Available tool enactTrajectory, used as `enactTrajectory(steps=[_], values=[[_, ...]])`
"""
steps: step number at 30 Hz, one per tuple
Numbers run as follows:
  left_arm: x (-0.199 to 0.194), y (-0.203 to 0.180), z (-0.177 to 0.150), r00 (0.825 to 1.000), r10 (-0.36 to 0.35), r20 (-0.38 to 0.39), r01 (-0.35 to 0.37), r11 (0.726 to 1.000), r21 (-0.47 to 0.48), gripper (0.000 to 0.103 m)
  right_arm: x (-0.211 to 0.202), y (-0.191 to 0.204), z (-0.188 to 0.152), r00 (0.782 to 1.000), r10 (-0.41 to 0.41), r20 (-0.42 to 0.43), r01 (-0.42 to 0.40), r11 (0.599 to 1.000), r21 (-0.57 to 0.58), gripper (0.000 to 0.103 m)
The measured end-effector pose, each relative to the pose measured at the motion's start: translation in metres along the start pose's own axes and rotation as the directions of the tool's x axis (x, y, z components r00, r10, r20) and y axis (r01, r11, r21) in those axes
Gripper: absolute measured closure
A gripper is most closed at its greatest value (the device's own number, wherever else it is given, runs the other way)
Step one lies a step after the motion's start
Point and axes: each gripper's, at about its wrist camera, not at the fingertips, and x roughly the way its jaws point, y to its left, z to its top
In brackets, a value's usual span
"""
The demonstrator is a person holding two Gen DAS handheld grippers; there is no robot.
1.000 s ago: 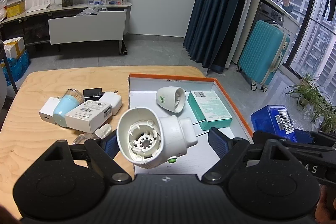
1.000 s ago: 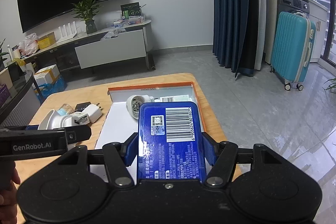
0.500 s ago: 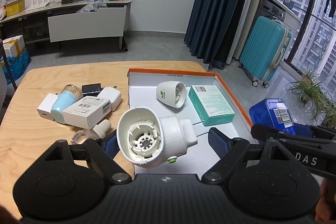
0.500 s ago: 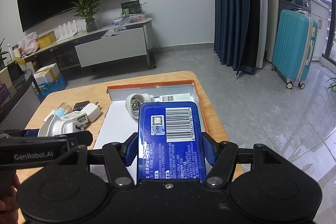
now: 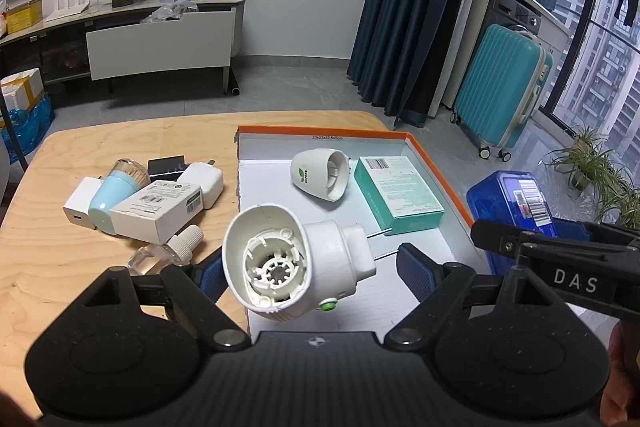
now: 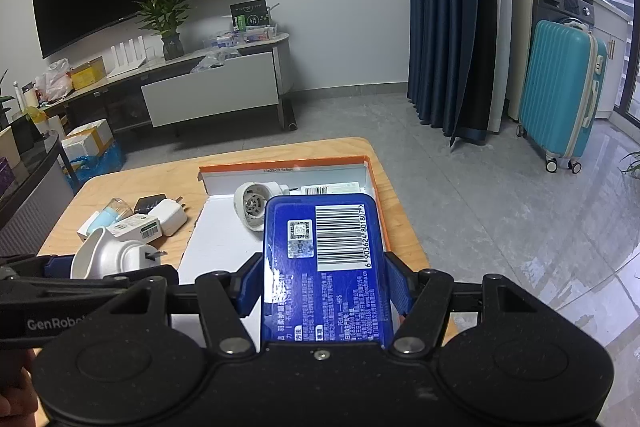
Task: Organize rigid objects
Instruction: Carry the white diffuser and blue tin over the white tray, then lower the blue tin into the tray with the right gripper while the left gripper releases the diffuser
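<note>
- Desk (image 5: 60, 287), left part: loose pile — light blue bottle (image 5: 110, 197), white carton (image 5: 156, 209), white charger (image 5: 202, 183), clear vial (image 5: 166, 253).
- Left claw (image 5: 310, 265): holds white plug-in device (image 5: 296, 263), open cup end toward the camera, prongs pointing right; left pad hidden behind it, right pad apart from the body with a prong tip reaching it; device is above the tray's near-left corner.
- Orange-rimmed tray (image 5: 440, 171): second white device (image 5: 320, 175) on its side, teal box (image 5: 398, 193) just right of it.
- Right claw (image 6: 324, 287): clamped on blue tin (image 6: 324, 259), barcode side up, both pads on its sides, above the tray's near-right part.
</note>
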Motion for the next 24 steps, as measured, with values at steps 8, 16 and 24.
enactTrajectory(steps=[8, 16, 24], values=[[0.005, -0.004, -0.002, 1.0, -0.002, -0.011, 0.002, 1.0, 0.011, 0.015, 0.007, -0.002, 0.001, 1.0, 0.001, -0.009, -0.001, 1.0, -0.002, 0.028], [0.01, -0.007, -0.002, 1.0, -0.003, -0.018, 0.004, 1.0, 0.017, 0.015, 0.013, -0.001, 0.002, 1.0, 0.004, -0.019, -0.004, 1.0, -0.006, 0.028], [0.016, -0.007, -0.004, 0.999, 0.002, -0.034, -0.001, 1.0, 0.02, 0.015, 0.024, -0.005, 0.001, 0.999, 0.011, -0.049, -0.011, 1.0, 0.0, 0.029]])
